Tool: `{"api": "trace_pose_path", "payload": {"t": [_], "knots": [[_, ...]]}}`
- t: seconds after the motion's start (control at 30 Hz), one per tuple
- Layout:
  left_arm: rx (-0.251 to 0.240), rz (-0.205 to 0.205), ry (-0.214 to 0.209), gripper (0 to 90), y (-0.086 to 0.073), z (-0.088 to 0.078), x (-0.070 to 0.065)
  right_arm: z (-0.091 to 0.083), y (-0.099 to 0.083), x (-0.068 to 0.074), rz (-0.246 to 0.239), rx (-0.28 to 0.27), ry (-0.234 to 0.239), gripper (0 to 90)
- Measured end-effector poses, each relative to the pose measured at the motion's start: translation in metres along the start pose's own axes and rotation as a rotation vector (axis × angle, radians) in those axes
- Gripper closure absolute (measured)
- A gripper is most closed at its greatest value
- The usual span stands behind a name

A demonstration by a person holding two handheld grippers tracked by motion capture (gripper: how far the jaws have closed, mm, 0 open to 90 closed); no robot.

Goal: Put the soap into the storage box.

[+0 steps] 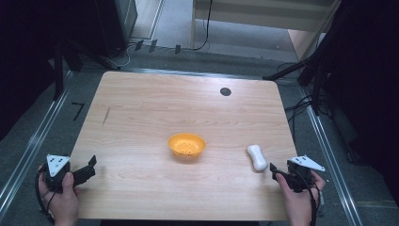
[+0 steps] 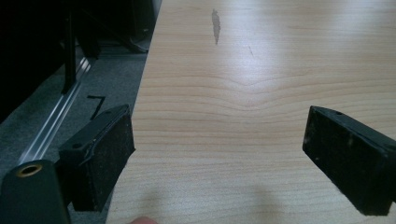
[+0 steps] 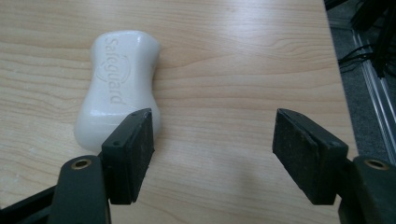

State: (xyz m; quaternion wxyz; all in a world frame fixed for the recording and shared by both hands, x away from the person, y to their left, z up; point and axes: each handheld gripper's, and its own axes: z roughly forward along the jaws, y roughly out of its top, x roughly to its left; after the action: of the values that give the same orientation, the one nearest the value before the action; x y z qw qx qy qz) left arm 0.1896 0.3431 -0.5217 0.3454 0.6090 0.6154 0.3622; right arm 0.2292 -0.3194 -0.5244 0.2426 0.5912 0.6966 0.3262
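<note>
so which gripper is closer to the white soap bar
Right. The right gripper sits just beside the soap bar, fingers open, with the bar off to one side rather than between them. The left gripper is at the table's far left corner, beyond the orange bowl.

In the right gripper view, the near corner of the bar of soap [image 3: 116,88] is covered by the left jaw of the right gripper [image 3: 212,154], so contact between them cannot be judged. In the high view, the person's forearms are cut off by the bottom edge, and the holes in the orange bowl [image 1: 187,145] are too small to be counted.
</note>
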Motion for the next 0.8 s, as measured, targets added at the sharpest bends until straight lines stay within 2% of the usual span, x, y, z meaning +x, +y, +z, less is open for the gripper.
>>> {"api": "trace_pose_path", "payload": {"t": [0.13,0.27,0.5,0.8], "knots": [[0.002,0.002,-0.002,9.8,0.0,0.0,0.0,0.005,0.008,0.007,-0.027,0.052,0.019,31.1],[0.0,-0.006,-0.006,9.8,0.0,0.001,0.0,0.007,0.015,0.009,-0.028,0.084,0.031,31.1],[-0.004,-0.011,0.005,9.9,0.001,0.001,0.0,0.007,0.03,0.011,-0.036,0.112,0.055,31.3],[-0.004,-0.004,0.0,9.9,0.001,0.002,-0.001,0.012,0.045,0.018,-0.041,0.161,0.07,31.0]]}}
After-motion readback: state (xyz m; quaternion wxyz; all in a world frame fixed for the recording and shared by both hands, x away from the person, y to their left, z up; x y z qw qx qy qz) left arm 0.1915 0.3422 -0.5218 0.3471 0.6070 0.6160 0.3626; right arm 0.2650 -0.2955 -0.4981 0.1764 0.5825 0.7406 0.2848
